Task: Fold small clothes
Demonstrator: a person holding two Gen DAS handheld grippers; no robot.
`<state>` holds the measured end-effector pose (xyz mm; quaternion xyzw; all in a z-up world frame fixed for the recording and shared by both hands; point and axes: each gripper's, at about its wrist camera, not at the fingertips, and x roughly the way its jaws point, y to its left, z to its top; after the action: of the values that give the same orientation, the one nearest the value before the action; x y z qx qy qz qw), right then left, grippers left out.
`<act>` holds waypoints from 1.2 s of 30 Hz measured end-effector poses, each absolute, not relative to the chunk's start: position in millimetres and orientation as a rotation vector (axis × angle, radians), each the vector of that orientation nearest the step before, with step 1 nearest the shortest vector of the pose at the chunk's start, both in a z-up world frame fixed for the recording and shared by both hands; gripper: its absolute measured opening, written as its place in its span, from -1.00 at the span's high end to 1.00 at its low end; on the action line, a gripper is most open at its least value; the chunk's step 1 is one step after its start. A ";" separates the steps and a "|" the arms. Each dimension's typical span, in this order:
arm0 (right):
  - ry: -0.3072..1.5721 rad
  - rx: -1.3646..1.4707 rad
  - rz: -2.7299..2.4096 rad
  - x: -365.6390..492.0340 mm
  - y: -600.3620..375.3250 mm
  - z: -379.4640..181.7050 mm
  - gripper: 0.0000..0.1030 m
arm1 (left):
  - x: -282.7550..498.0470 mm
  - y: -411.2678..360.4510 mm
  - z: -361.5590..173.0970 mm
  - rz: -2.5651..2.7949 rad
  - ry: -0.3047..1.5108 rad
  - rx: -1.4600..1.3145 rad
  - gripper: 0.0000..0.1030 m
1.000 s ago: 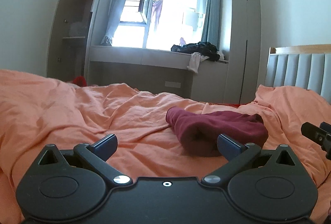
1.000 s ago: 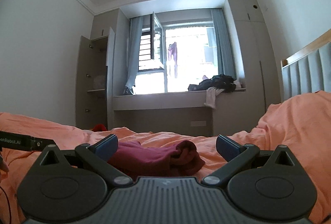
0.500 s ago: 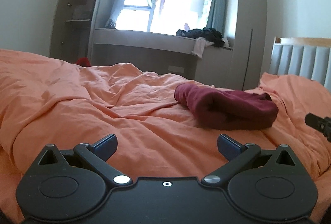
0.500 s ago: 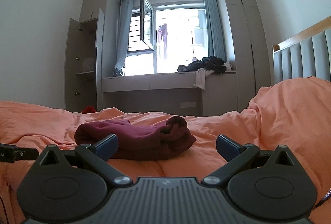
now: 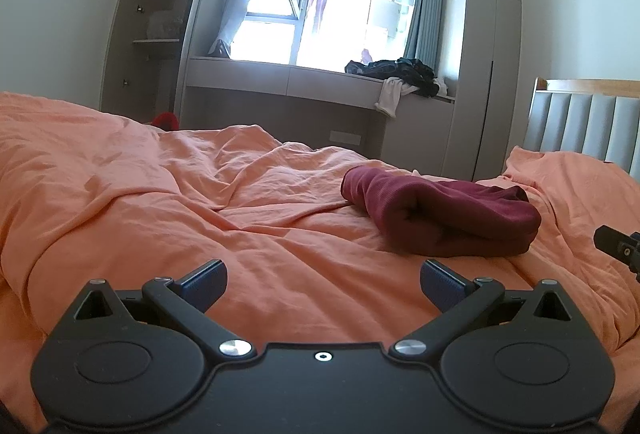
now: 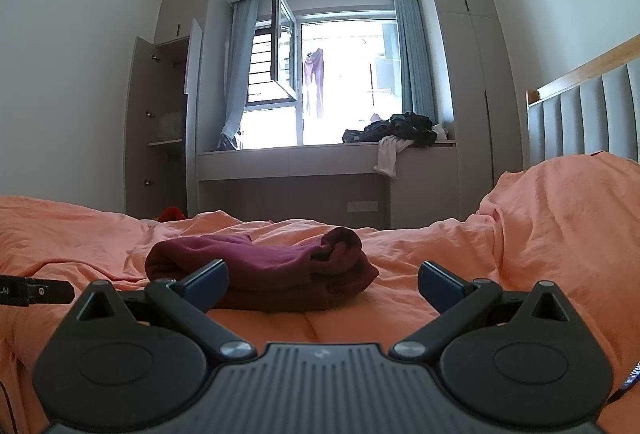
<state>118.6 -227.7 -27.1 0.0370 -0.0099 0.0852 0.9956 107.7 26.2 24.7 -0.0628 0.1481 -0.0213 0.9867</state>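
Observation:
A dark red garment (image 5: 444,218) lies folded in a thick bundle on the orange bedcover (image 5: 168,201). In the right wrist view it (image 6: 272,266) sits just ahead and left of centre. My left gripper (image 5: 323,284) is open and empty, low over the bedcover, with the garment ahead to its right. My right gripper (image 6: 323,280) is open and empty, close in front of the garment. The right gripper's tip shows at the right edge of the left wrist view (image 5: 618,248). The left gripper's tip shows at the left edge of the right wrist view (image 6: 36,290).
A grey padded headboard (image 5: 584,125) stands at the right. A window bench (image 6: 328,153) beyond the bed carries a heap of dark and white clothes (image 6: 400,131). An open wardrobe (image 5: 160,33) stands at the left. A red item (image 6: 172,213) lies past the bed's far edge.
Both grippers have drawn back from the garment, which now lies farther ahead in both views. Both stay open and empty.

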 end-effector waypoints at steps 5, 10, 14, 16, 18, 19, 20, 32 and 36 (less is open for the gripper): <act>-0.021 0.073 0.171 118.6 -227.4 -27.1 -1.00 | 107.8 26.0 24.5 -0.043 0.298 -0.126 -0.99; -0.021 0.064 0.173 119.0 -226.4 -27.1 -1.00 | 106.7 25.5 24.6 -0.042 0.299 -0.128 -0.99; -0.022 0.057 0.174 119.1 -226.0 -27.6 -1.00 | 106.0 23.6 24.5 -0.042 0.300 -0.126 -0.99; -0.023 0.054 0.175 118.8 -226.1 -27.8 -1.00 | 106.0 23.8 24.4 -0.043 0.300 -0.126 -0.99; -0.023 0.052 0.174 118.3 -225.7 -28.0 -1.00 | 105.6 23.6 24.3 -0.043 0.299 -0.126 -0.99; -0.023 0.053 0.174 118.3 -225.8 -28.0 -1.00 | 105.5 23.3 24.2 -0.042 0.299 -0.125 -0.99; -0.023 0.053 0.175 118.4 -226.0 -28.1 -1.00 | 105.6 23.5 24.3 -0.042 0.299 -0.126 -0.99; -0.022 0.051 0.175 118.4 -225.5 -28.1 -1.00 | 105.5 23.2 24.1 -0.042 0.299 -0.126 -0.99; -0.021 0.048 0.177 118.3 -225.7 -28.8 -1.00 | 105.8 23.3 24.1 -0.043 0.300 -0.126 -0.99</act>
<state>118.3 -225.7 -28.8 0.0238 -0.0104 0.0882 0.9958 105.8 23.3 24.1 -0.0626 0.1495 -0.0212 0.9865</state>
